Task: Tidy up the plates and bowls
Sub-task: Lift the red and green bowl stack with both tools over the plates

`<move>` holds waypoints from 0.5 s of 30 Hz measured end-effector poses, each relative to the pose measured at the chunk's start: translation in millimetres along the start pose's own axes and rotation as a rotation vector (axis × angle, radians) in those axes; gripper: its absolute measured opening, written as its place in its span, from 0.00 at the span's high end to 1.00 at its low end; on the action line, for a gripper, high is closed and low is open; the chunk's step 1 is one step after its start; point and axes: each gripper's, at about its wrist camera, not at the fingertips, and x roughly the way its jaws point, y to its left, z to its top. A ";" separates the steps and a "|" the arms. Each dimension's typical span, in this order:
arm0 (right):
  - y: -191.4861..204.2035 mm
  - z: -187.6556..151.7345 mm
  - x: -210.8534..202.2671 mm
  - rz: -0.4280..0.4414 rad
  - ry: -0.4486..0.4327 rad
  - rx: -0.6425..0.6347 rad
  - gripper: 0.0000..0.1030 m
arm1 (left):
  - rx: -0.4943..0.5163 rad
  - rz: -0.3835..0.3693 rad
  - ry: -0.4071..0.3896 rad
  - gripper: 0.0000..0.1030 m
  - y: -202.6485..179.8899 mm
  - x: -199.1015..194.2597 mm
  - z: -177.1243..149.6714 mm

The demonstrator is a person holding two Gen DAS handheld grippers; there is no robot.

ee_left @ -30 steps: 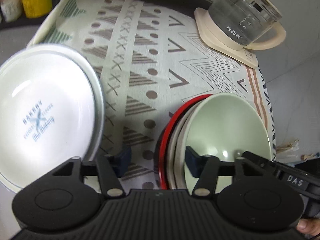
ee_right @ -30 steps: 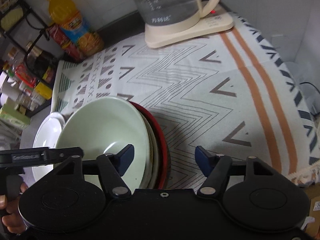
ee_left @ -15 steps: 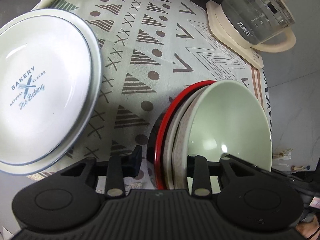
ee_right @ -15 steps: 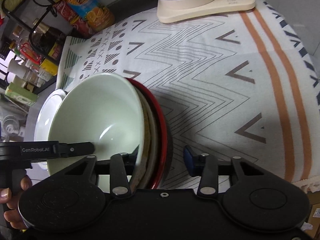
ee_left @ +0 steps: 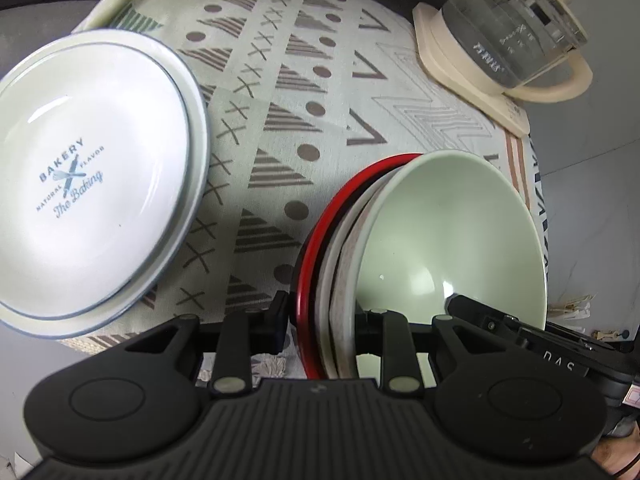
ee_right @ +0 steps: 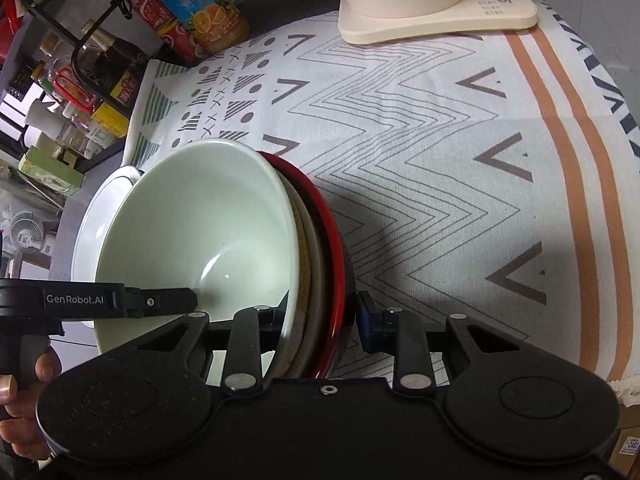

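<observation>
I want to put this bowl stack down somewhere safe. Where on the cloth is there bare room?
The widest bare cloth lies between the bowl stack and the kettle base, out to the orange stripes. A narrower strip separates the stack from the white plate. The bottles crowd the far corner.

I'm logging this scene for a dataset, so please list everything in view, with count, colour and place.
bowl stack: one, pale green bowl inside beige and red ones, near edge of cloth
plate: one, white with blue rim, beside the stack
kettle: one, glass on cream base, far corner
tablecloth: one, patterned white, under all
juice bottle: one, orange, behind the cloth
rack: one, black, holding bottles
left gripper: black, clamped on stack rim
right gripper: black, clamped on stack rim
hand: one, holding left gripper
</observation>
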 end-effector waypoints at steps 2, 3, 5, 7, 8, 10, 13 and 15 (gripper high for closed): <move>2.5 1.7 -2.4 0.004 -0.005 -0.005 0.72 | 0.000 -0.002 -0.013 0.75 -0.2 -5.4 2.3; 3.8 2.8 -3.6 0.006 -0.008 -0.006 0.72 | 0.001 -0.003 -0.017 0.75 -0.3 -7.7 3.7; 6.6 5.1 -6.2 0.008 -0.016 -0.006 0.72 | 0.006 -0.003 -0.023 0.75 -1.3 -12.3 7.0; 10.1 7.7 -9.0 0.009 -0.024 -0.004 0.72 | 0.013 -0.008 -0.030 0.75 -1.9 -17.3 10.5; 12.7 9.1 -10.5 0.009 -0.028 -0.003 0.72 | 0.017 -0.011 -0.033 0.75 -1.9 -20.1 12.4; 17.0 12.0 -14.5 0.009 -0.038 0.001 0.72 | 0.024 -0.015 -0.036 0.75 -1.8 -25.6 16.2; 24.3 17.0 -19.7 0.008 -0.046 0.002 0.72 | 0.037 -0.016 -0.042 0.75 -1.8 -34.9 22.2; 29.7 20.5 -22.7 0.009 -0.058 0.004 0.72 | 0.049 -0.014 -0.049 0.75 -1.4 -40.9 26.4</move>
